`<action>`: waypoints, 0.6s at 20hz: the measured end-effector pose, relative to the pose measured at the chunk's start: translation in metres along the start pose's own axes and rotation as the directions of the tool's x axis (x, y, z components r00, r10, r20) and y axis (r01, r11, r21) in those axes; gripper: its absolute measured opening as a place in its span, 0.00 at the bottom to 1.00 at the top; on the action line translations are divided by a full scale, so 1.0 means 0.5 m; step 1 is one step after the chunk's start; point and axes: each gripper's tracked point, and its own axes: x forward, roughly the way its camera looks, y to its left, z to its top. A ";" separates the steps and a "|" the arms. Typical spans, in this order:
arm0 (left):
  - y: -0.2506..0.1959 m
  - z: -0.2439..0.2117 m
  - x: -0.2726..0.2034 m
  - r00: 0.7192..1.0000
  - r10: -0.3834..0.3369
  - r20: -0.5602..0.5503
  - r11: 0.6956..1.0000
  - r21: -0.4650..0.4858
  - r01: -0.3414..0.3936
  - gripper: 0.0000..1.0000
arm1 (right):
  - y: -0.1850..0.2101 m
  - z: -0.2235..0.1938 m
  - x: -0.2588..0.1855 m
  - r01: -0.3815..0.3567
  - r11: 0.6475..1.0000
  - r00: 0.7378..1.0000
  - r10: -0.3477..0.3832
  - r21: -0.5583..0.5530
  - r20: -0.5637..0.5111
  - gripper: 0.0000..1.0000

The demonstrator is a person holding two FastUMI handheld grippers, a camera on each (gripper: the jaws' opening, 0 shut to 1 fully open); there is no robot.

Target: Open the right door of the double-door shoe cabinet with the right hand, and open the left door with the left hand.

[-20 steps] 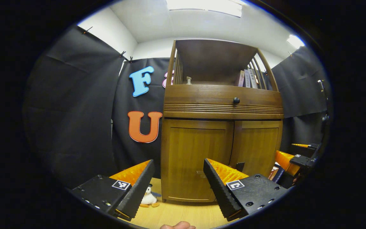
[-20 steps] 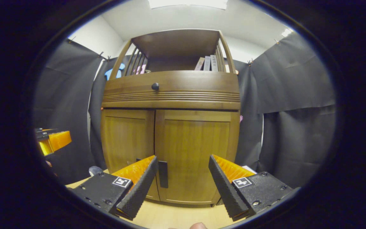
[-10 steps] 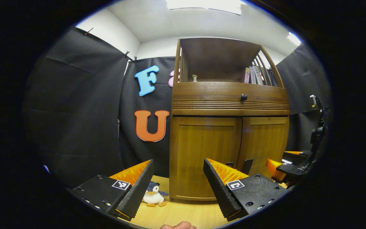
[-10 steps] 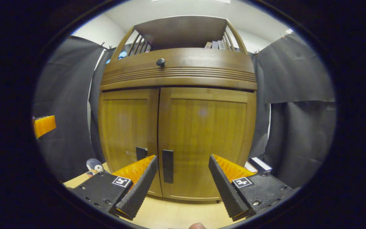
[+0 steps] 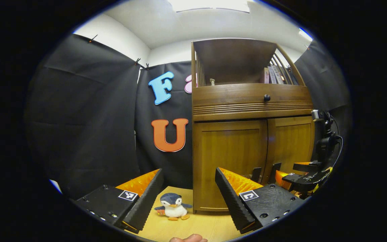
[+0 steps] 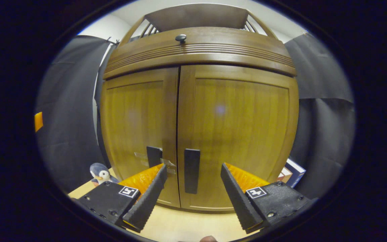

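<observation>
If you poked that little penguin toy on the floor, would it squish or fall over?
The penguin toy looks like soft plush, so it would probably squish rather than break. It seems small and light beside the shoe cabinet, so a poke would likely slide or topple it on the smooth wooden floor. Its rounded body might make it tip easily.

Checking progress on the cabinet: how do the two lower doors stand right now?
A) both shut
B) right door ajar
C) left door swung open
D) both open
A: in the right gripper view the left door and right door lie flush, meeting along one straight seam.
</observation>
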 end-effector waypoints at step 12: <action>0.060 -0.023 0.035 1.000 0.022 0.002 1.000 -0.022 -0.022 0.94 | 0.008 -0.075 0.112 0.031 0.998 0.994 -0.026 0.051 -0.109 0.97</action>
